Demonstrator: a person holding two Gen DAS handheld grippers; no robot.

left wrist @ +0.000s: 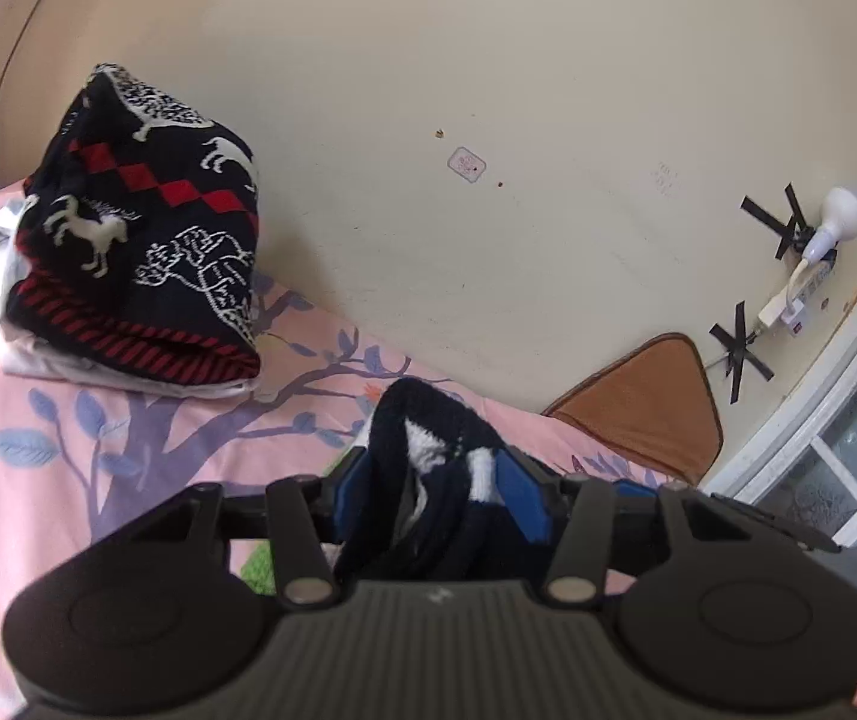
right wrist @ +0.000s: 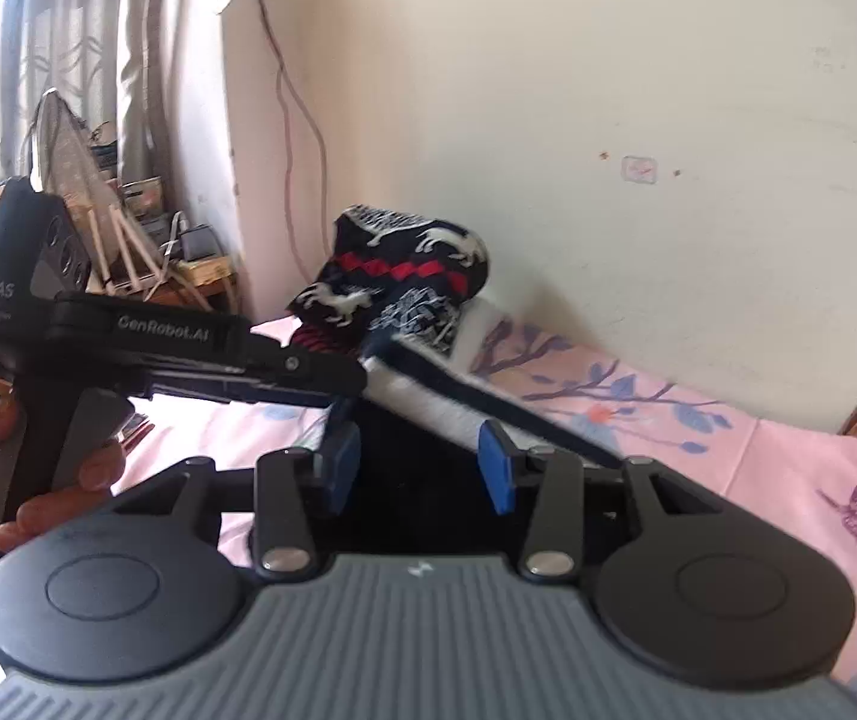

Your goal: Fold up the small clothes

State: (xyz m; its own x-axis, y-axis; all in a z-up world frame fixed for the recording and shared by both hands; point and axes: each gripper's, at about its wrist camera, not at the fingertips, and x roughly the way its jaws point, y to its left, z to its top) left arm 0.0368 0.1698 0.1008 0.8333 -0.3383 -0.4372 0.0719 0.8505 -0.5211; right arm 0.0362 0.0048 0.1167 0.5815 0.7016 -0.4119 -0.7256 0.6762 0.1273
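Observation:
A small navy and white knit garment [left wrist: 428, 456] is bunched between the blue pads [left wrist: 527, 501] of my left gripper [left wrist: 440, 480], which is shut on it above the bed. In the right wrist view the left gripper [right wrist: 356, 378] comes in from the left. The garment [right wrist: 458, 408] stretches from its tip down to the right, blurred. My right gripper [right wrist: 422, 468] is open, with dark cloth hanging in the gap and both pad faces bare. A folded navy sweater with white horses and red diamonds [left wrist: 140, 240] [right wrist: 404, 282] lies on folded white cloth [left wrist: 68, 366] by the wall.
The pink bedsheet with a purple tree print [left wrist: 68, 480] [right wrist: 728, 450] runs up to the cream wall. A brown cushion [left wrist: 650, 408] lies in the corner under a taped plug and lamp [left wrist: 812, 252]. A hand [right wrist: 26, 480] grips the left gripper's handle; cluttered shelves [right wrist: 146, 228] stand behind it.

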